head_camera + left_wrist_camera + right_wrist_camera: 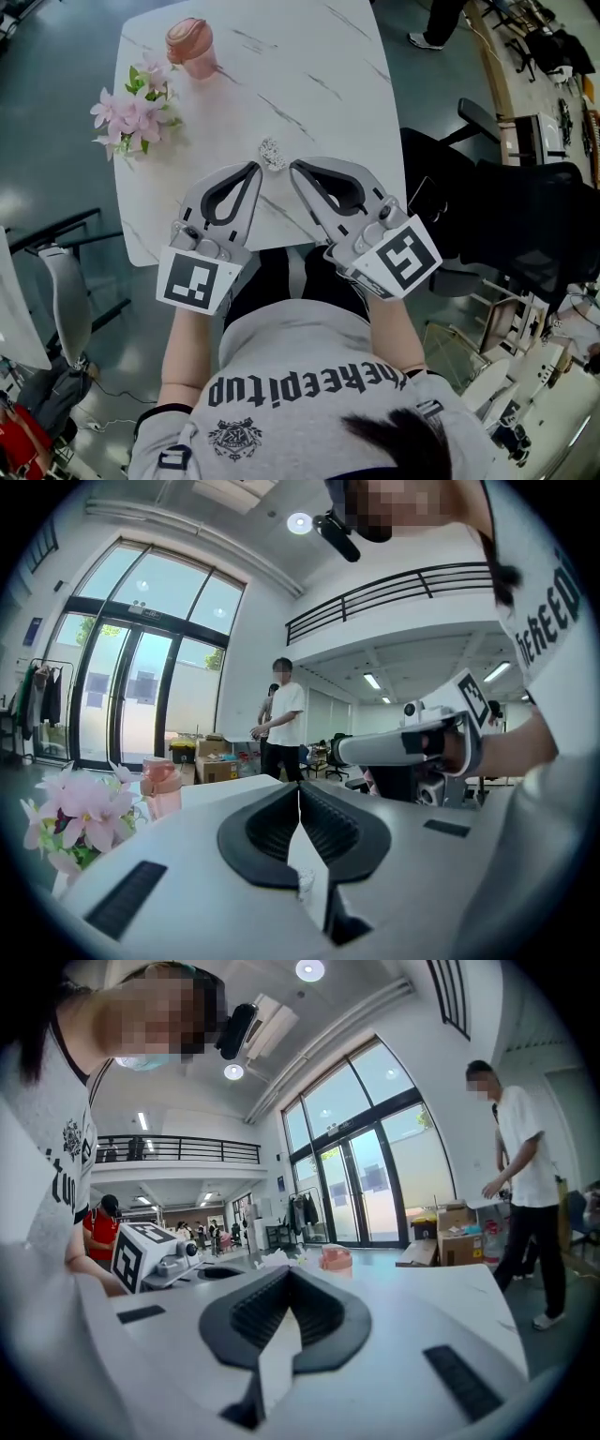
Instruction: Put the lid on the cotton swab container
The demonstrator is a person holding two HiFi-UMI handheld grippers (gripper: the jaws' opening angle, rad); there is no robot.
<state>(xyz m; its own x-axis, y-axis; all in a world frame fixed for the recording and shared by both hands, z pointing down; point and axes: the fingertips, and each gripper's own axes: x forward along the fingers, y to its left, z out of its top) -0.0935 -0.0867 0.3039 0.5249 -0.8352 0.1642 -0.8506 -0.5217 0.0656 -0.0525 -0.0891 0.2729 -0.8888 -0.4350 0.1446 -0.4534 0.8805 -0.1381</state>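
Where the white marble table (309,56) stands on a dark floor, pink flowers (131,112) and a pink cup (190,47) sit at its far left. A small clear container (273,153), its lid not discernible, lies on the near half, just beyond both gripper tips. The left gripper (255,167) and right gripper (295,167) have their jaws together, empty. Tall glass doors (141,696) and a railed balcony (394,588) line the hall. The shirt (309,394) partly reads "keepitup".

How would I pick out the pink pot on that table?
Look at the white marble table. Near its far left corner, just beyond the pink flowers, stands the pink pot. It is the only smooth, round, upright tub there.
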